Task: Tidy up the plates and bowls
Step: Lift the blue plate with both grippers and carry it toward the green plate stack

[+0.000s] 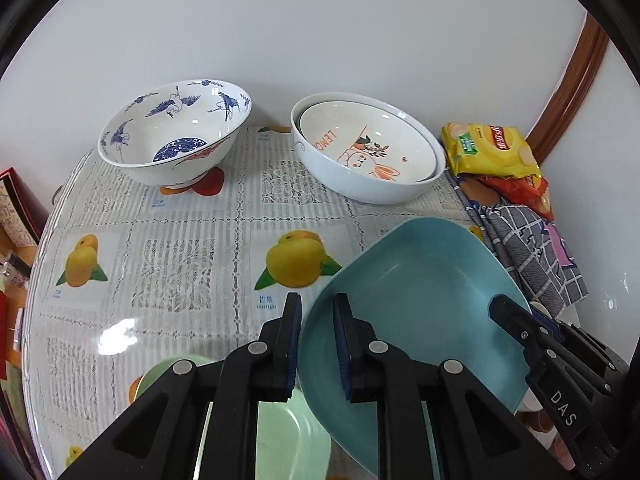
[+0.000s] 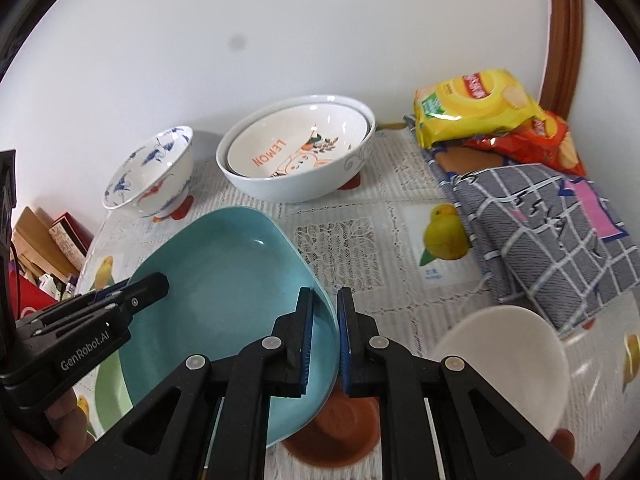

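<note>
Both grippers clamp the teal plate (image 1: 420, 312) by opposite rim edges. Left gripper (image 1: 318, 344): fingers closed on the rim at the plate's 9 o'clock. Right gripper (image 2: 325, 340): fingers closed on the rim at its 3 o'clock. The plate is tilted and looks clear of the table (image 1: 180, 208), hanging over the green plate (image 1: 280, 428) and the brown dish (image 2: 340, 436).

Elsewhere: crane-pattern bowl (image 1: 172, 132) at 11 o'clock in the left view; lemon-print bowl (image 1: 360, 148) nested inside the white bowl (image 1: 384, 192) at 1 o'clock. Cream bowl (image 2: 508, 356) just beside the right gripper at 4 o'clock.

Risks, as judged:
- Each grip is only a thin pinch on a smooth rim. If the two hands drift apart or twist unevenly, one rim could slide out and the plate would swing down onto the dishes beneath.
- More tilt worsens this.
- A sideways carry to the right could clip the cream bowl.
- Setting the plate on the nested pair off-centre may leave it rocking.
- Glossy table cover: nudged bowls could skid.
</note>
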